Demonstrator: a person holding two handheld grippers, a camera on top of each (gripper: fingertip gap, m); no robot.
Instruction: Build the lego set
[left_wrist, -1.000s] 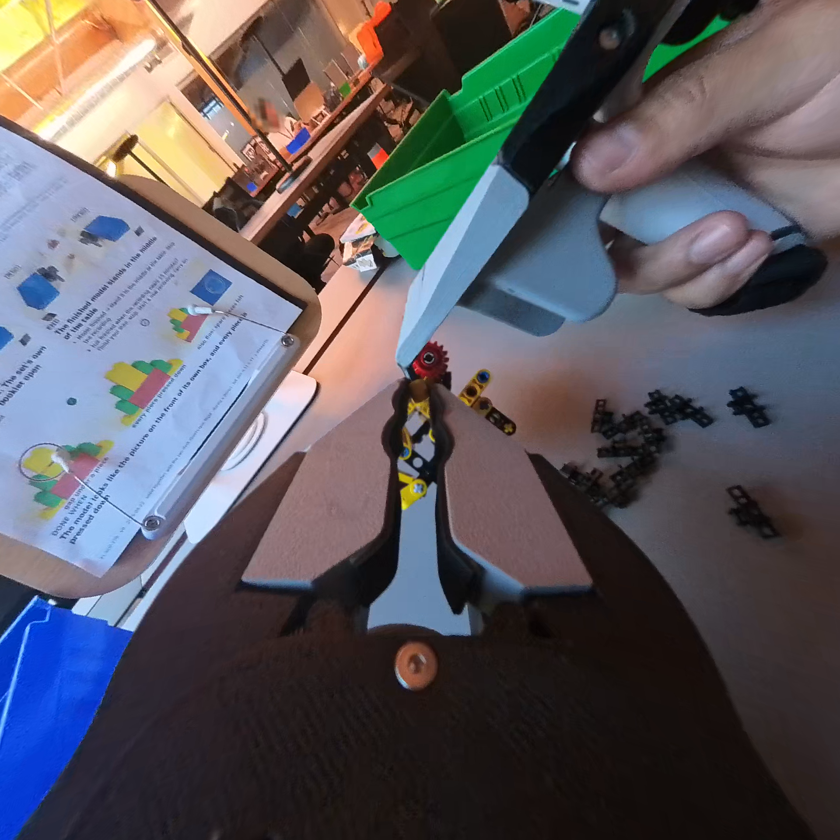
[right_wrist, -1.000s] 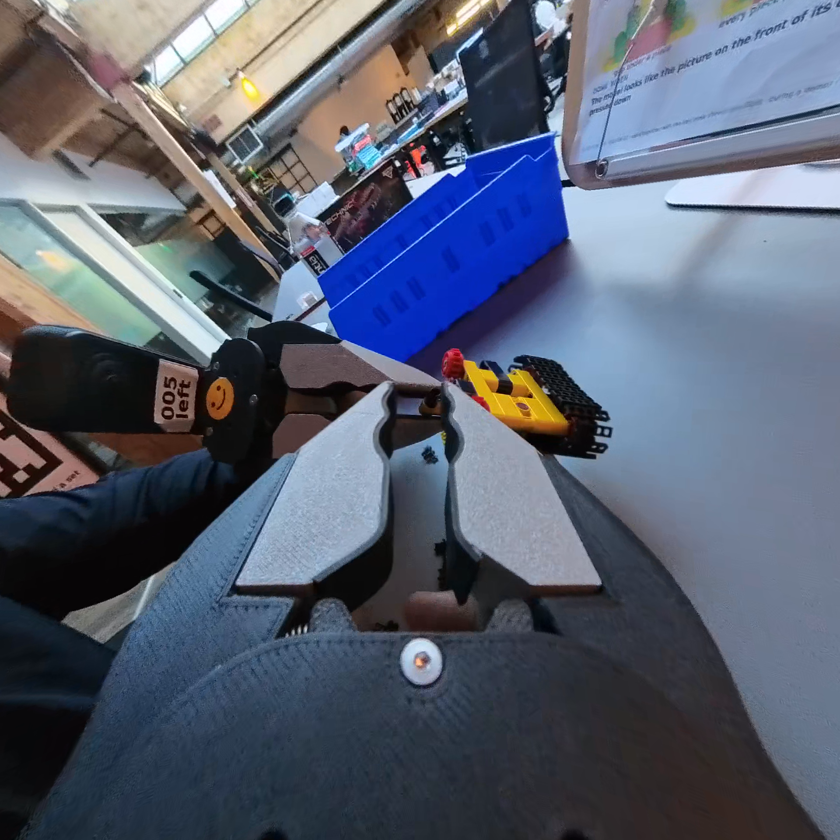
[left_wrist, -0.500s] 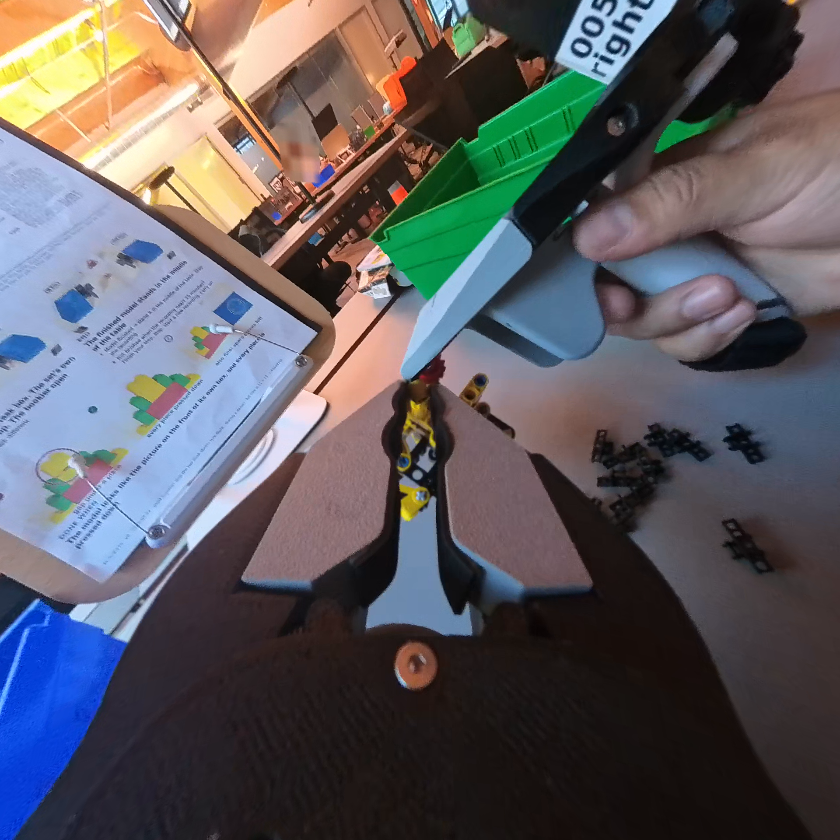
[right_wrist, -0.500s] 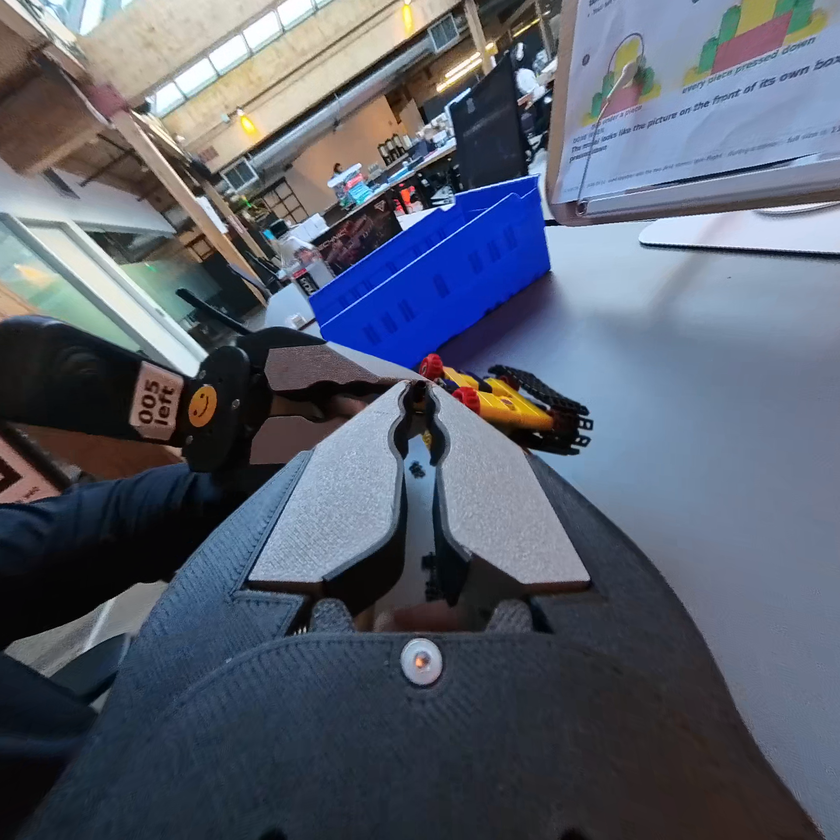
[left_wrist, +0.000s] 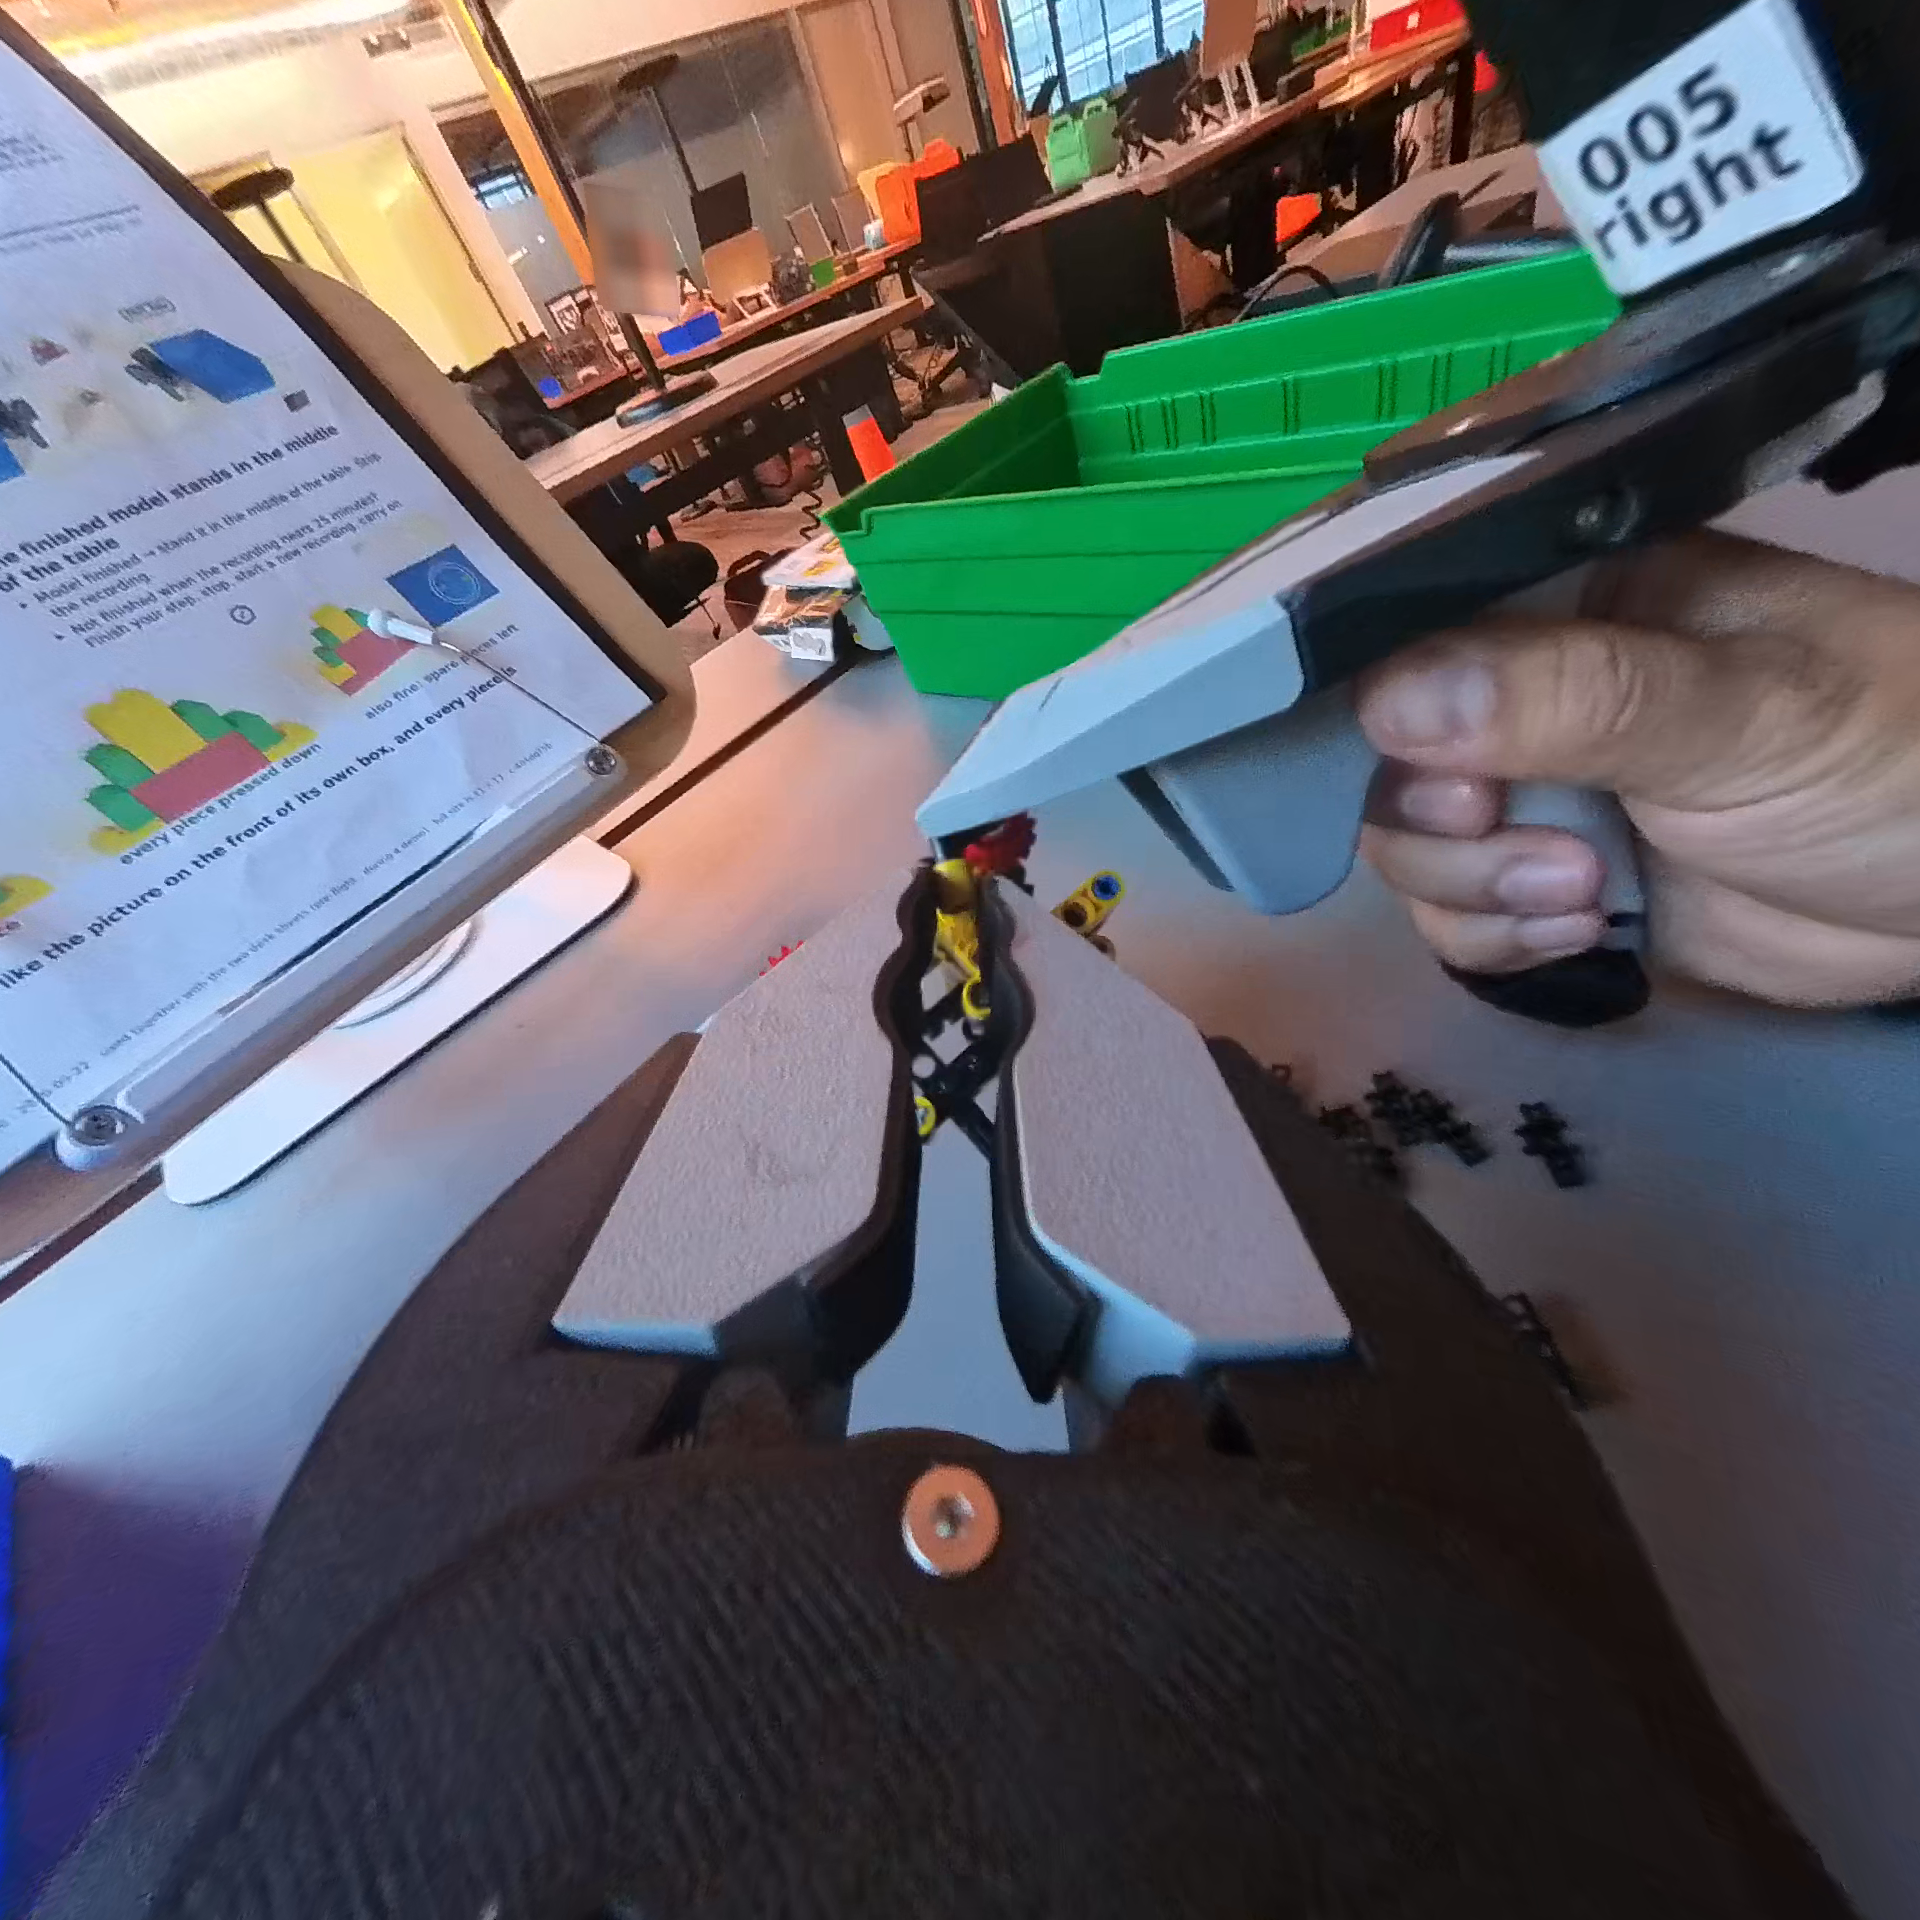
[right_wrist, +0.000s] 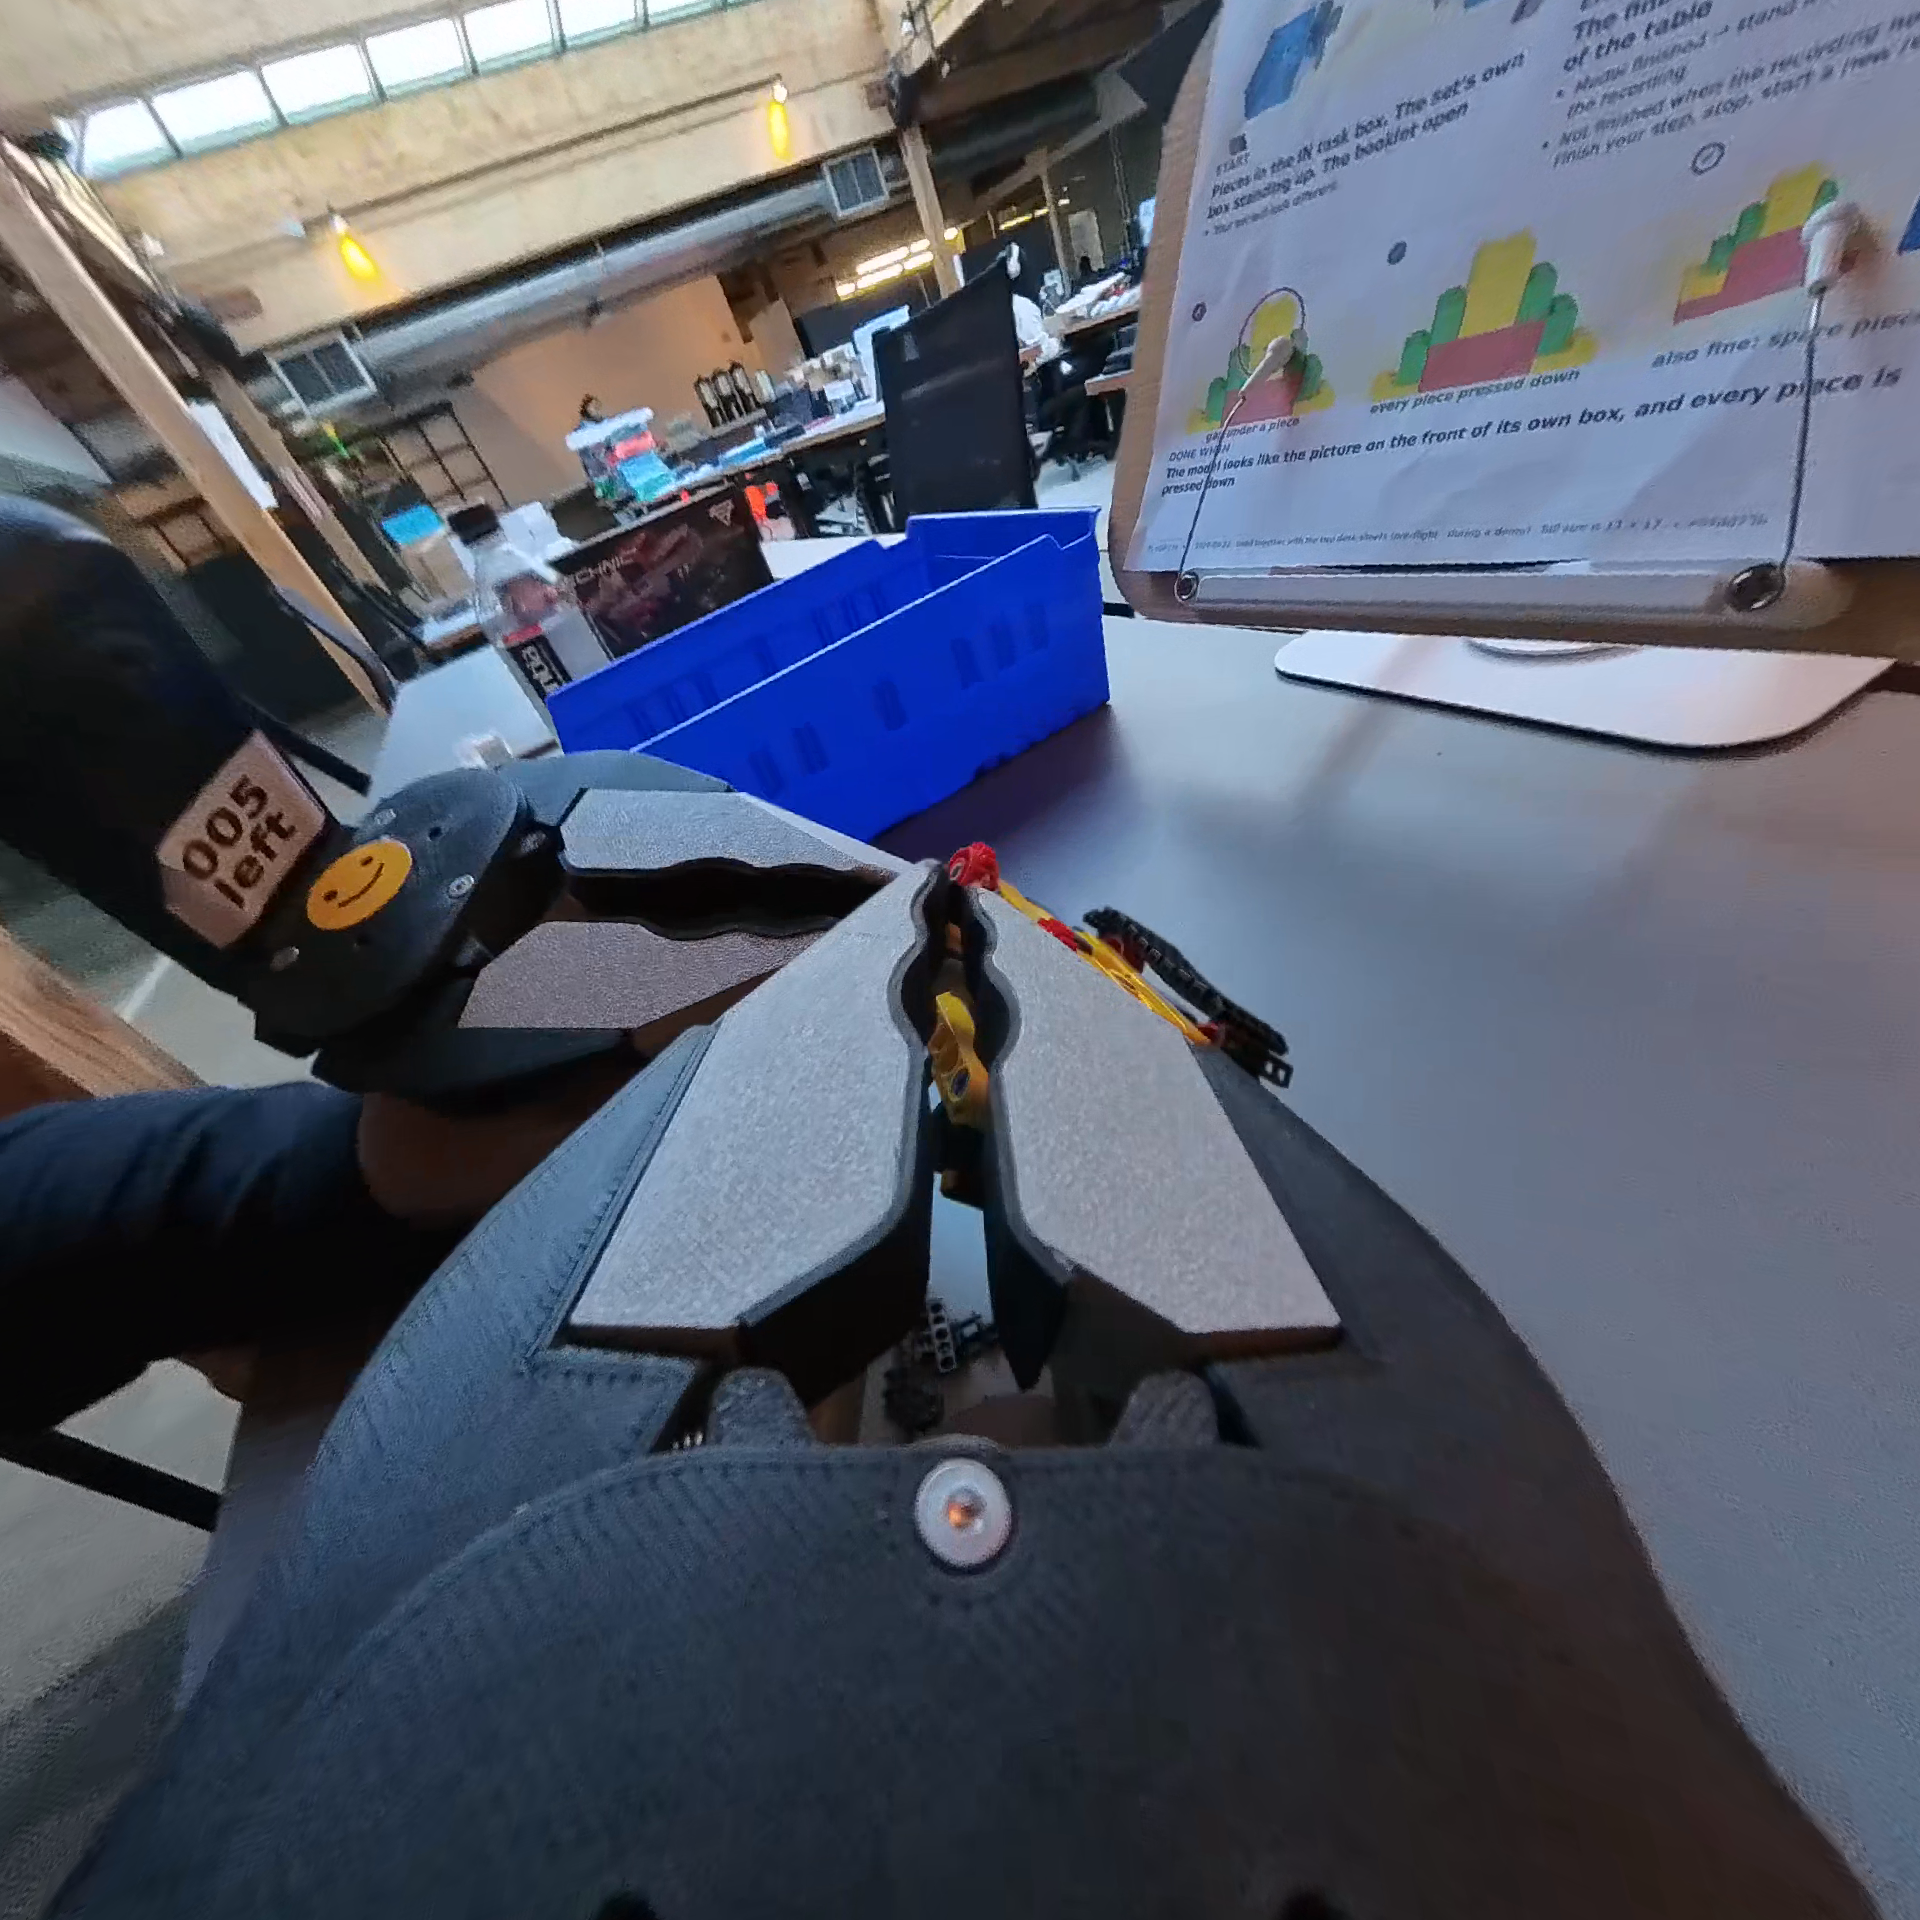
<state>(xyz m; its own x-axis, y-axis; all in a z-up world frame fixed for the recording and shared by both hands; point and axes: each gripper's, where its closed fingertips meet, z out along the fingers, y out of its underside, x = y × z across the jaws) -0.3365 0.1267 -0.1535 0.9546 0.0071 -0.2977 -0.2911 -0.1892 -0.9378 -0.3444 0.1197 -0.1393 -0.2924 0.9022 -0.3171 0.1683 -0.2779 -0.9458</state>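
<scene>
Mostly hidden between both sets of fingers, the yellow-and-black lego model with red gears is clamped above the grey table by the left gripper and right gripper, its track blurred.

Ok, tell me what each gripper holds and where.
Left gripper clamps the yellow-and-black tracked lego model at its frame end; right gripper pinches the same model's yellow beam beside the red gear.

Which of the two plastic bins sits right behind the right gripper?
The green bin, seen past the right gripper in the left wrist view. The blue bin is behind the left gripper.
</scene>
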